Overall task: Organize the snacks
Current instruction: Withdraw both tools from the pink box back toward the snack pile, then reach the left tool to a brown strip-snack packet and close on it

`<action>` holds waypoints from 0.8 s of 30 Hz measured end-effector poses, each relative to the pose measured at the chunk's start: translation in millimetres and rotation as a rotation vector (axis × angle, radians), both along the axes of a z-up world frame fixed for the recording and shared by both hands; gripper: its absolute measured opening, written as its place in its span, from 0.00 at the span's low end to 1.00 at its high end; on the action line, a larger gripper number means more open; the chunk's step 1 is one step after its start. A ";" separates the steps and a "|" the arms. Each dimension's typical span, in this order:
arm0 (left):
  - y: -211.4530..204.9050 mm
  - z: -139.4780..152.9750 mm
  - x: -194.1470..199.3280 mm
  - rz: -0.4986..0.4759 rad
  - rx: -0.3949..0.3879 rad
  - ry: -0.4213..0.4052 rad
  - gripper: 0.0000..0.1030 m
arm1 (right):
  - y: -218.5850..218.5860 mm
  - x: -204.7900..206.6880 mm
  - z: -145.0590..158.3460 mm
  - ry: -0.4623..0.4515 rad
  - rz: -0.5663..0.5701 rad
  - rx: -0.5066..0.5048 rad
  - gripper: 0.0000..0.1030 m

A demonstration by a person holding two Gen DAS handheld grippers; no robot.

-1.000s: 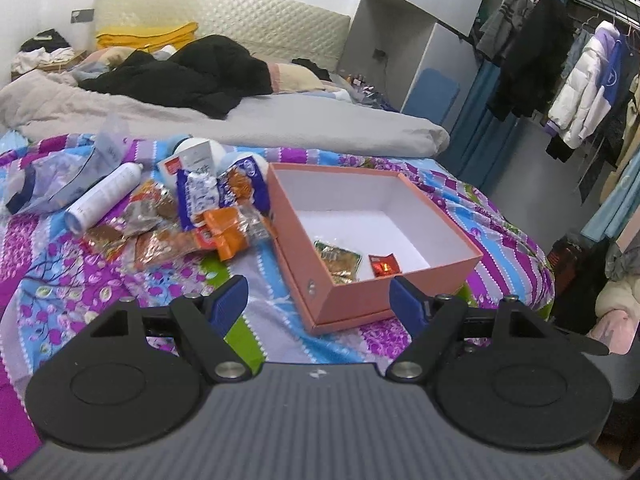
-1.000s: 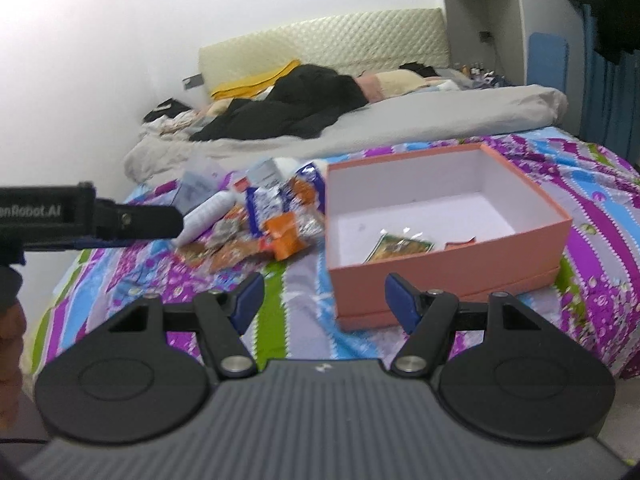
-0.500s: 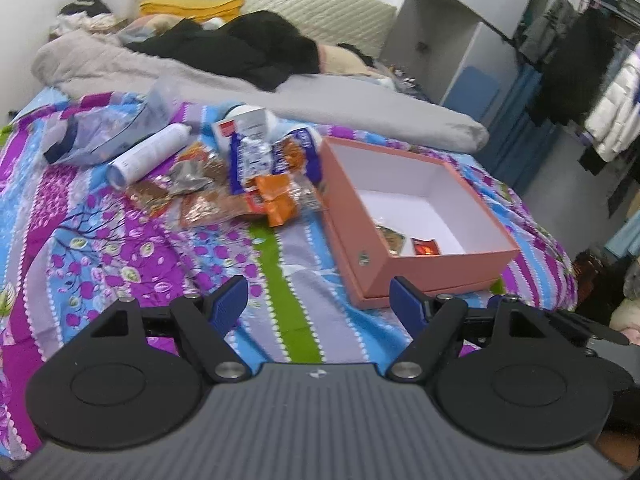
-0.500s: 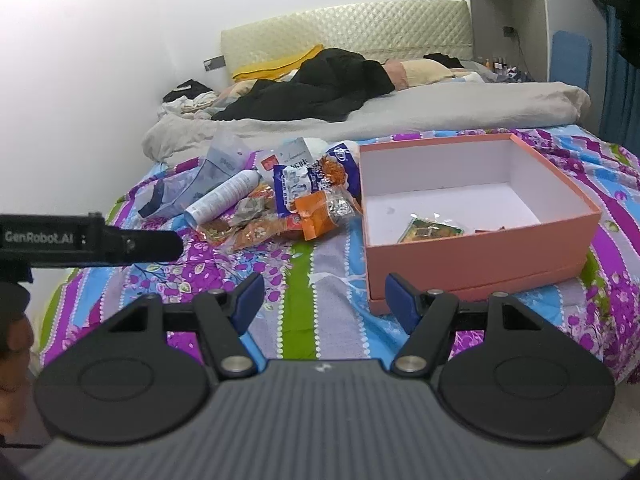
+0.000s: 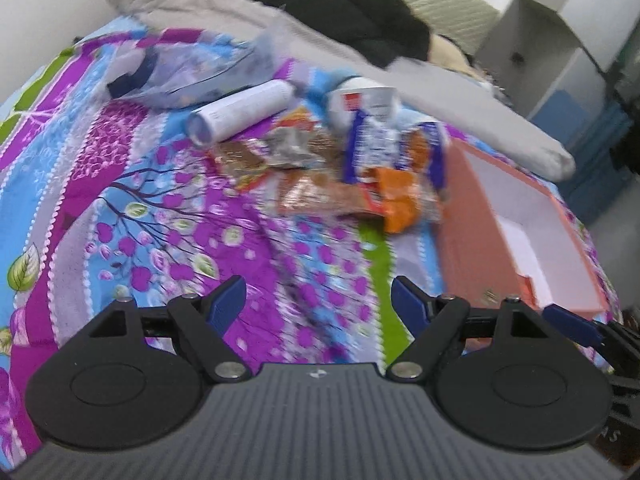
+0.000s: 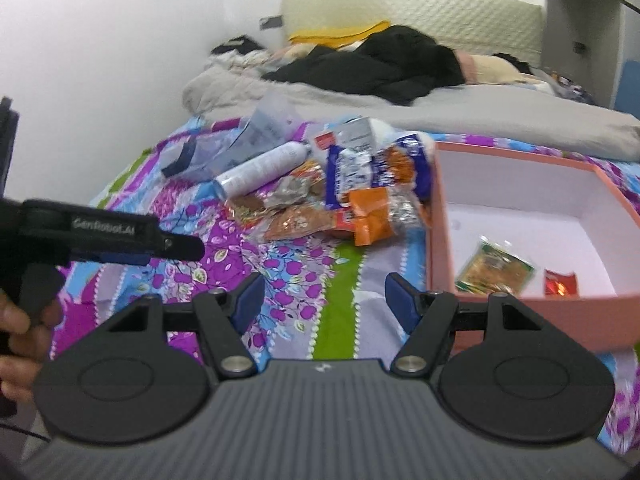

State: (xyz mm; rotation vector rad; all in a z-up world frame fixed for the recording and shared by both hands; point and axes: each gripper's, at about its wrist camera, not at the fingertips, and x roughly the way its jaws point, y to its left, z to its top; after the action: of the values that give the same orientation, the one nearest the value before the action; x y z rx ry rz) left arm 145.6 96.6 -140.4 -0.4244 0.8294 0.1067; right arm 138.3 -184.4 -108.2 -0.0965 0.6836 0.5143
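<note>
A heap of snack packets [image 5: 360,184] [image 6: 348,204] lies on the patterned bedspread, left of an open pink box [image 5: 472,240] [image 6: 532,316]. Inside the box sit a green-edged packet [image 6: 496,268] and a small red packet [image 6: 560,282]. My left gripper [image 5: 318,304] hangs open over bare bedspread in front of the heap, nothing between its fingers. My right gripper [image 6: 322,296] is open too, empty, near the box's front left corner. The left gripper's body [image 6: 108,236] shows at the left of the right wrist view, held by a hand [image 6: 16,344].
A white spray can [image 5: 240,114] [image 6: 260,166] and a clear plastic bag [image 5: 188,68] [image 6: 224,148] lie behind the heap. A white tub [image 5: 364,100] stands at the back. A grey duvet [image 6: 440,108] and dark clothes [image 6: 380,64] cover the far bed.
Both grippers have swung left and dipped toward the bedspread. The snack heap now sits ahead of the left gripper, and the box has slid to the right of both views. Jaws unchanged.
</note>
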 end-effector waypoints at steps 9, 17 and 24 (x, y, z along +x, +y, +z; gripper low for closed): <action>50.4 -48.0 83.5 0.021 0.011 0.037 0.79 | 42.6 61.6 -43.9 0.071 0.040 -0.068 0.66; 87.2 -89.7 149.0 0.048 0.028 0.052 0.78 | 71.0 117.6 -85.3 0.182 -0.025 0.116 0.66; 111.0 -108.3 182.6 0.049 0.107 0.040 0.77 | 89.6 154.9 -118.4 0.285 -0.082 0.243 0.66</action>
State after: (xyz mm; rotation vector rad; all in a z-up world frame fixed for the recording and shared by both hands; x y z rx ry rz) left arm 328.1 207.6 -248.7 -0.3425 0.8483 0.2047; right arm 293.2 -94.8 -226.6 0.2366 0.8936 0.5334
